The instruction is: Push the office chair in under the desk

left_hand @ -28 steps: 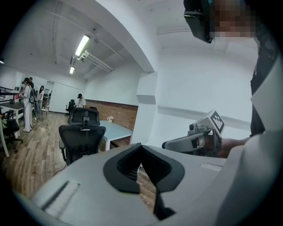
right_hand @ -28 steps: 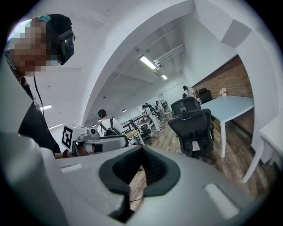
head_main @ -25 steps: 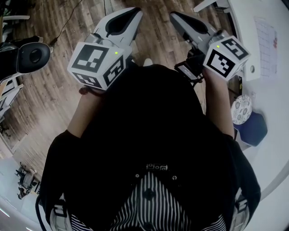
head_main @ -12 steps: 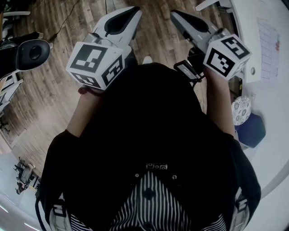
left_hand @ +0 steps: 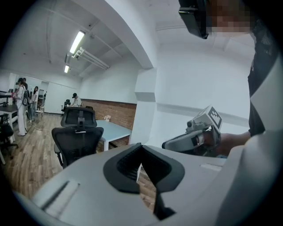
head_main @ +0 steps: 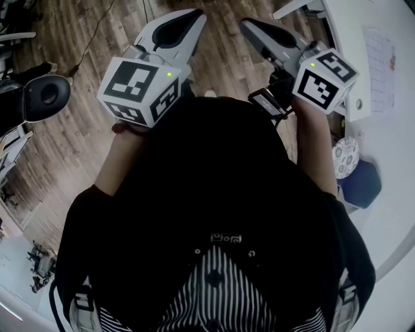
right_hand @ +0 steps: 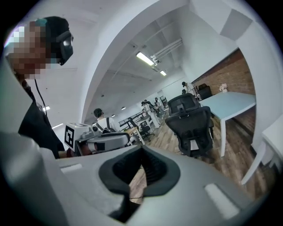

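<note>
The approach stage is judged to be in hand: no contact with the office chair [left_hand: 77, 134] has been made yet. The left gripper [head_main: 194, 18] and the right gripper [head_main: 249, 26] are held side by side in front of the person's chest, above the wooden floor [head_main: 84, 130]. Both point away from the body, and each is seen from the other's camera. In each gripper view the jaws are closed pad against pad, and nothing is held between them. The chair is black and high-backed with a headrest. It is seen far off in the room, well apart from both grippers, left of centre in the left gripper view and right of centre in the right gripper view. It appears to be turned with its backrest towards the grippers. The pale blue desk [left_hand: 116, 131] lies just beyond it and to its right, with the seat out from under the tabletop. The next move is judged to call for the distance to be walked off first. The closed jaws would then be set against the upper backrest, one on each side of the middle, so that the chair is rolled straight and not swivelled. A steady push towards the desk edge would be needed, with the castors and armrests watched where they meet the desk leg and top.
</note>
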Motion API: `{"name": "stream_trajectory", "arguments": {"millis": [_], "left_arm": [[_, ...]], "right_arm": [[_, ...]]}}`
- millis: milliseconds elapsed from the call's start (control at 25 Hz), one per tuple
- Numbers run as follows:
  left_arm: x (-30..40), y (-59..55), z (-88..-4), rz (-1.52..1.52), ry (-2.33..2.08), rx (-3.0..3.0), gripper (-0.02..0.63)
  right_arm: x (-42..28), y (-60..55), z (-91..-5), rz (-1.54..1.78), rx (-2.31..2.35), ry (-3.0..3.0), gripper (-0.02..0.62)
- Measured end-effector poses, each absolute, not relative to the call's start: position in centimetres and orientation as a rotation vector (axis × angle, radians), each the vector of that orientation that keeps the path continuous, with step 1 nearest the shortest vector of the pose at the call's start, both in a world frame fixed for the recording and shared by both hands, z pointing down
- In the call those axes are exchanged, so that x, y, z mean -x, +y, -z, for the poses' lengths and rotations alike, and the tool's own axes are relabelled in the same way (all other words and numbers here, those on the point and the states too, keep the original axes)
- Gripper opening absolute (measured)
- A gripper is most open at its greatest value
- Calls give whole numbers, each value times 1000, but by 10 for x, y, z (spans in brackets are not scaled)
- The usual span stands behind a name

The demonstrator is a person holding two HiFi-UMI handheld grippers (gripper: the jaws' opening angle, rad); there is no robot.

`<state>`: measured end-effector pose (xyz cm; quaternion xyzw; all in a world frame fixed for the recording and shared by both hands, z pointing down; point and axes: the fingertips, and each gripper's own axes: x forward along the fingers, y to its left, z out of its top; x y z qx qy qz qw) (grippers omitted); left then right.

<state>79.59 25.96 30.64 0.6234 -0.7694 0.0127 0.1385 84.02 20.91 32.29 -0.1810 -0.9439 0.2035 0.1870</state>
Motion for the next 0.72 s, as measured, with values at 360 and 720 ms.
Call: {"name": "stream_trajectory", "arguments": {"millis": [360,720], "left_arm": [[-692,254,-297,-9,-2210,-1833,-5],[-585,259,-283,13,-2195,-1856,-5]], "right_arm": [[-737,214,-308,-533,476,-2667,2],[-643,224,-290,-504,439,-2678,2]]}}
